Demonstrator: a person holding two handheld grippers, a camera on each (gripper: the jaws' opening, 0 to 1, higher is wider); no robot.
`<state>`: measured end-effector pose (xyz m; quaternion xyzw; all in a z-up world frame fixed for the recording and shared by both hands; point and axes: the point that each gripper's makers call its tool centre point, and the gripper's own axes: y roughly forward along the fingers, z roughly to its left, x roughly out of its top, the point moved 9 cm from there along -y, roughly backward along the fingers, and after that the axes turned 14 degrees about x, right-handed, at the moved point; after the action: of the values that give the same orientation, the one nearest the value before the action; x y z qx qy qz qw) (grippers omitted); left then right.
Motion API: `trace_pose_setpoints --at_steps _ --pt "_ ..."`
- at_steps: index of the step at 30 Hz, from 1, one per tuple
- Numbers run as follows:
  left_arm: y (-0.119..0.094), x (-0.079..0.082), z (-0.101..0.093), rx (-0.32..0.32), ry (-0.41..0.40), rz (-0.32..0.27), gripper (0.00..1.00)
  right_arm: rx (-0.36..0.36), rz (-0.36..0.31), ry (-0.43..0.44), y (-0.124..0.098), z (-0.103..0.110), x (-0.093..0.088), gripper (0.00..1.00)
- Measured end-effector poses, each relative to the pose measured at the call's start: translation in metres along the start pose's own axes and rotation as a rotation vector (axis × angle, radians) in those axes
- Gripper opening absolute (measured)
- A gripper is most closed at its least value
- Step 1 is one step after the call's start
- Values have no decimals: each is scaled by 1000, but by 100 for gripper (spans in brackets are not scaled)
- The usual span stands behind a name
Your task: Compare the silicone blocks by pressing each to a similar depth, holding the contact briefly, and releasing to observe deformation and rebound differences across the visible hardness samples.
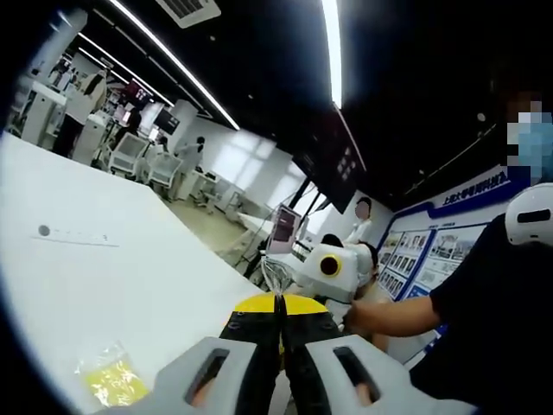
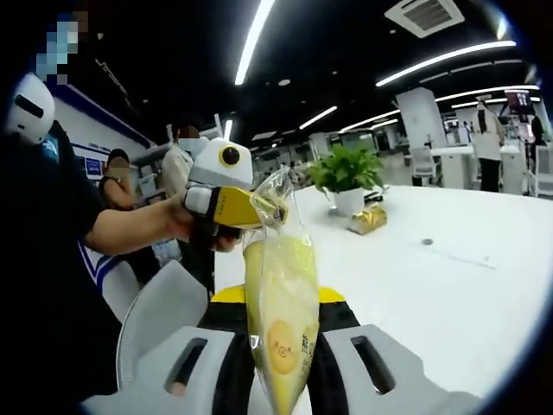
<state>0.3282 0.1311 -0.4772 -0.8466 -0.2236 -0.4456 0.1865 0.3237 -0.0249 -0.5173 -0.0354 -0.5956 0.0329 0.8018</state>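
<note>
Between our grippers, bag [image 2: 281,320] stretched lengthwise: right gripper [image 2: 281,380] pinching bottom, left gripper [image 2: 259,207] pinching top. Spare bag [image 1: 112,380] on table [image 1: 130,259], near left.

Open-plan office or lab showroom. Dark ceiling [image 1: 259,52] with long linear light strips [image 1: 333,47] and a square air vent [image 2: 425,15]. Big white counter [image 1: 112,259] runs through the room; more white desks and white office chairs [image 1: 130,154] at the far end, with people standing at them. Monitors [image 1: 283,226] on stands by the counter's far edge. Blue-framed wall board [image 1: 432,251] with rows of photos and Chinese text. Potted green plant [image 2: 347,173] in a white pot sits on the counter. Bright windows [image 1: 238,160] at the back.
</note>
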Motion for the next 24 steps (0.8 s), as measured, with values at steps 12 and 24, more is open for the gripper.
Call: trace_pose_setpoints --at_steps 12,24 --pt "2 1 -1 -2 8 1 0 -6 11 -12 -3 -1 1 10" --pt "3 0 -6 -4 11 3 0 -14 -26 -4 -6 3 -2 15"
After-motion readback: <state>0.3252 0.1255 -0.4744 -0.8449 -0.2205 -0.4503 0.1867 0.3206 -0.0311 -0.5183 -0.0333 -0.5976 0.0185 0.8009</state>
